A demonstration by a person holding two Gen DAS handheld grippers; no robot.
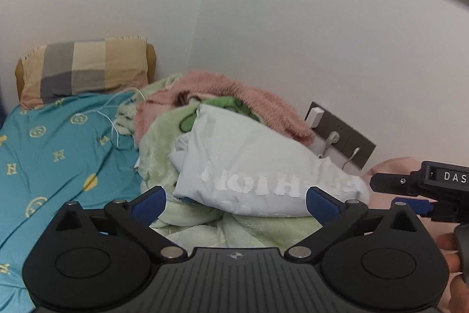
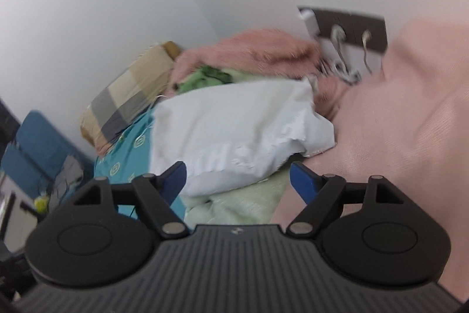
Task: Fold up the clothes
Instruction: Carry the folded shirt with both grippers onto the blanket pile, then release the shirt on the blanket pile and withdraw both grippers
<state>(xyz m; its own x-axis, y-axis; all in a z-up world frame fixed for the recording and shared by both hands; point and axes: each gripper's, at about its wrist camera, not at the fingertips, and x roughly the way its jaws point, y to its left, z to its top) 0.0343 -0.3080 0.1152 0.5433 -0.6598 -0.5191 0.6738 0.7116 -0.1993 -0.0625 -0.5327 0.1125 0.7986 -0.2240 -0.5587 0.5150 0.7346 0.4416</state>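
A folded white garment (image 1: 258, 160) with white lettering lies on a light green blanket (image 1: 205, 228) on the bed. My left gripper (image 1: 236, 200) is open, its blue pads apart just short of the garment's near edge, nothing between them. The right gripper (image 1: 410, 192) shows at that view's right edge. In the right wrist view the same white garment (image 2: 234, 131) lies ahead of my right gripper (image 2: 239, 181), which is open with the garment's near edge just beyond its blue pads. That view is blurred.
A fluffy pink blanket (image 1: 234, 96) and a green patterned cloth lie behind the garment. A checked pillow (image 1: 85, 69) leans on the wall above a teal sheet (image 1: 58, 160). A wall socket panel (image 1: 340, 134) with plugs sits right. Pink fabric (image 2: 410, 122) covers the right side.
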